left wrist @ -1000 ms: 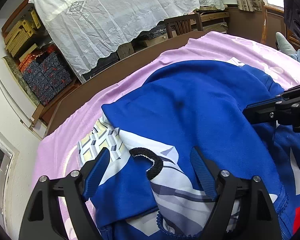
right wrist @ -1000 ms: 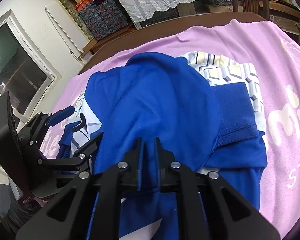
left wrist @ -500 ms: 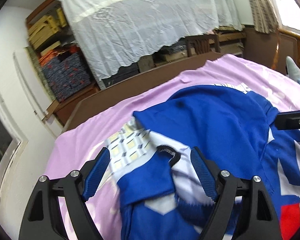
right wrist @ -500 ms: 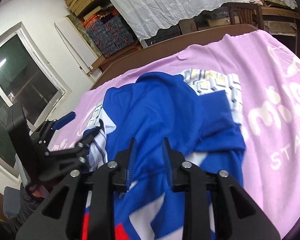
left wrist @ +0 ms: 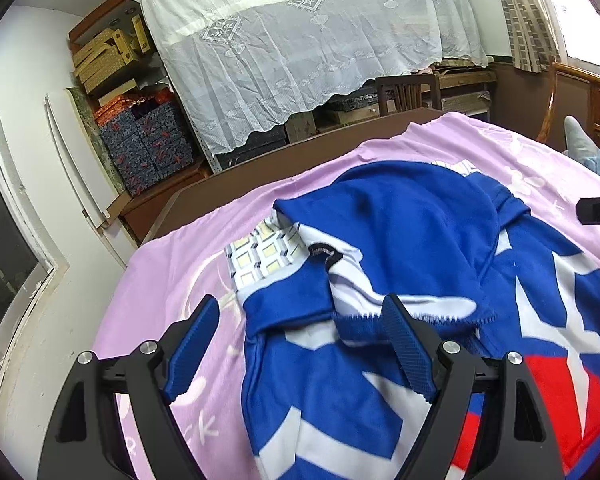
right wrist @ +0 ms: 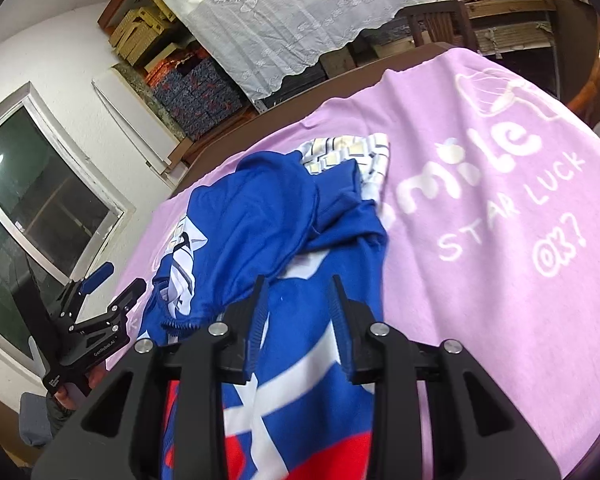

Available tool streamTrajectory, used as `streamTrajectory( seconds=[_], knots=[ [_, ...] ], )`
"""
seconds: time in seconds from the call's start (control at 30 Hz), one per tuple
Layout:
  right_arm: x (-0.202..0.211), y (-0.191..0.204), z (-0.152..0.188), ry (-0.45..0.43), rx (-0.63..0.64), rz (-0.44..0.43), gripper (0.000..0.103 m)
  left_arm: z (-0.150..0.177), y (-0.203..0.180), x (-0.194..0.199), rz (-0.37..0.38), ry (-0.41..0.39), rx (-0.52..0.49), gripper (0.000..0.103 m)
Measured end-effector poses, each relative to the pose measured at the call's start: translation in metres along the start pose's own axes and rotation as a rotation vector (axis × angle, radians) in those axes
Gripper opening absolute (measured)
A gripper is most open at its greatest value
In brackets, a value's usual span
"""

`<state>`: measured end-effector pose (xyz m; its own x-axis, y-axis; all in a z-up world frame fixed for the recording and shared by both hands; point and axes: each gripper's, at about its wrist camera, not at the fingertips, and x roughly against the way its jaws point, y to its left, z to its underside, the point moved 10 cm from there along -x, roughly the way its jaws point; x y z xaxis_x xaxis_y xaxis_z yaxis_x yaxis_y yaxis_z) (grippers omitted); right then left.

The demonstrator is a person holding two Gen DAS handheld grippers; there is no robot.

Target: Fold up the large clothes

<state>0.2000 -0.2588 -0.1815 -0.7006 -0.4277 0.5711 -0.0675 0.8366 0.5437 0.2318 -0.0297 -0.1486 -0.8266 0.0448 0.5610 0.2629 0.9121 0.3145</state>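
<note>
Far to the left in the left wrist view, a wooden shelf unit point(left wrist: 112, 80) is holding yellow woven boxes point(left wrist: 100, 56) on its upper levels and dark blue patterned boxes point(left wrist: 148, 140) with orange-red ones on top lower down; what is inside the boxes cannot be told. Beside it, a white lace cloth point(left wrist: 300, 40) is hanging over more shelving.

On the brown surface point(left wrist: 260, 168), a pink blanket point(left wrist: 172, 264) is lying spread out, and the blue garment point(left wrist: 400, 232), with white and red panels, is lying crumpled on the blanket, covering part of a geometric-patterned cloth point(left wrist: 260, 256).

The left claw point(left wrist: 300, 344) is standing wide apart and gripping nothing: its left finger is hanging over the bare blanket, its right finger over the garment's zippered edge, so the garment's left border is lying between and below the two.

In the right wrist view, the right claw point(right wrist: 298, 312) is partly spread; its jaws have just been opening, and no fabric is being pinched between them. The garment is lying directly beneath and ahead of it. Further right, the blanket is showing white lettering.
</note>
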Motion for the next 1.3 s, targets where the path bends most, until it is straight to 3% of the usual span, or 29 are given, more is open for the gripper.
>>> streamTrajectory(
  seconds=[0.27, 0.43, 0.57, 0.63, 0.73, 0.83, 0.9, 0.97, 1.13, 1.3],
  knots=[
    [0.008, -0.012, 0.017, 0.025, -0.004, 0.018, 0.041, 0.032, 0.026, -0.004, -0.022, 0.094, 0.047, 0.087],
    [0.005, -0.025, 0.017, 0.046, -0.041, 0.019, 0.041, 0.046, 0.07, -0.022, 0.088, 0.208, 0.24, 0.087],
    [-0.004, -0.029, 0.014, 0.078, -0.06, 0.01, 0.041, 0.055, 0.082, -0.038, 0.262, 0.296, 0.4, 0.087],
    [-0.01, -0.029, 0.014, 0.095, -0.062, 0.004, 0.042, 0.057, 0.08, -0.046, 0.314, 0.325, 0.429, 0.087],
    [-0.021, -0.029, 0.013, 0.131, -0.064, -0.002, 0.043, 0.053, 0.067, -0.051, 0.338, 0.332, 0.393, 0.085],
    [-0.032, -0.029, 0.01, 0.16, -0.074, -0.008, 0.043, 0.048, 0.053, -0.056, 0.36, 0.337, 0.355, 0.079],
    [-0.04, -0.029, 0.008, 0.174, -0.081, -0.013, 0.043, 0.047, 0.047, -0.064, 0.359, 0.352, 0.338, 0.069],
    [-0.044, -0.03, 0.007, 0.181, -0.087, -0.012, 0.043, 0.052, 0.043, -0.068, 0.385, 0.377, 0.346, 0.052],
    [-0.043, -0.031, 0.01, 0.188, -0.093, -0.031, 0.043, 0.061, 0.053, -0.063, 0.346, 0.364, 0.353, 0.029],
    [-0.03, -0.032, 0.029, 0.218, -0.13, -0.089, 0.043, 0.076, 0.056, -0.041, 0.395, 0.375, 0.397, 0.024]
  ],
)
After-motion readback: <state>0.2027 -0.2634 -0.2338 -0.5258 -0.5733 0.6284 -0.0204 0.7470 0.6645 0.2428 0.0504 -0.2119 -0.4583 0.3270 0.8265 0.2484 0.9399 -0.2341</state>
